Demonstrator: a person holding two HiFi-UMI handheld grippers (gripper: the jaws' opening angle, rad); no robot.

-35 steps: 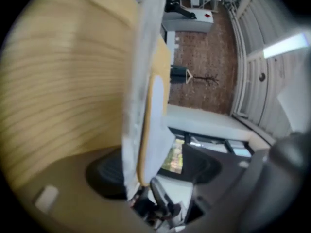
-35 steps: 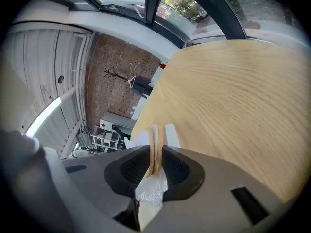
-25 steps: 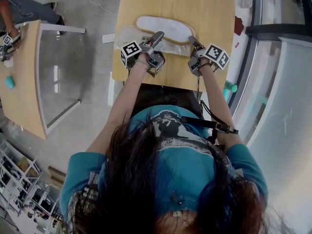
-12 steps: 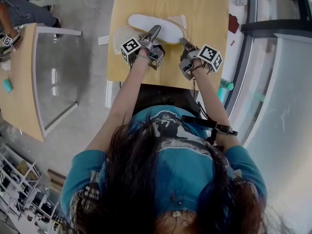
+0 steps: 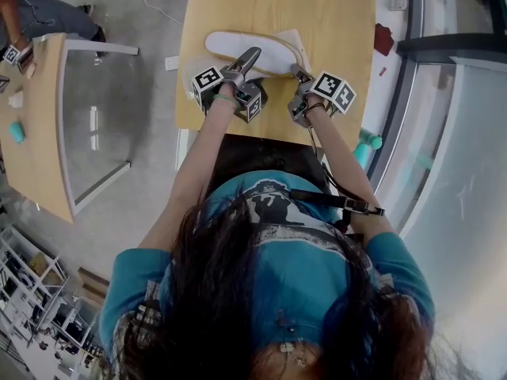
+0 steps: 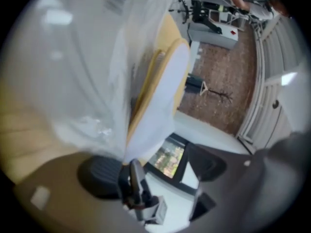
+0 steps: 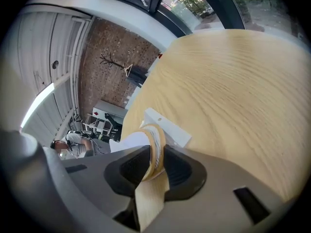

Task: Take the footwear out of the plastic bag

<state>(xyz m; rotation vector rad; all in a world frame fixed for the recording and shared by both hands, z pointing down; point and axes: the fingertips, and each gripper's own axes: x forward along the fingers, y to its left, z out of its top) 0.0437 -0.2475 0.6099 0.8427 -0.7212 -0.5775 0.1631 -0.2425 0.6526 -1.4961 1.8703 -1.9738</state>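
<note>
A slipper (image 5: 245,47) with a white sole and a tan rim lies on the wooden table (image 5: 333,14); its sole also fills the middle of the left gripper view (image 6: 160,96). The clear plastic bag (image 6: 82,72) hangs crumpled beside it. My left gripper (image 5: 252,55) is at the slipper's near edge. Its jaws (image 6: 155,166) have just been opening and stand wide, with the slipper's end and the bag's edge by one pad, not pinched. My right gripper (image 5: 295,71) is shut on the slipper's tan rim (image 7: 154,152).
The table's near edge runs just below both grippers. To the left stands a second table (image 5: 32,133), where another person's hand holds a marker-cube gripper (image 5: 12,54). Bare floor lies between the tables. A glass wall runs along the right.
The slipper has shifted left and nearer to me with the right gripper holding its rim. The left jaws have spread wider. More of the white sole shows outside the bag.
</note>
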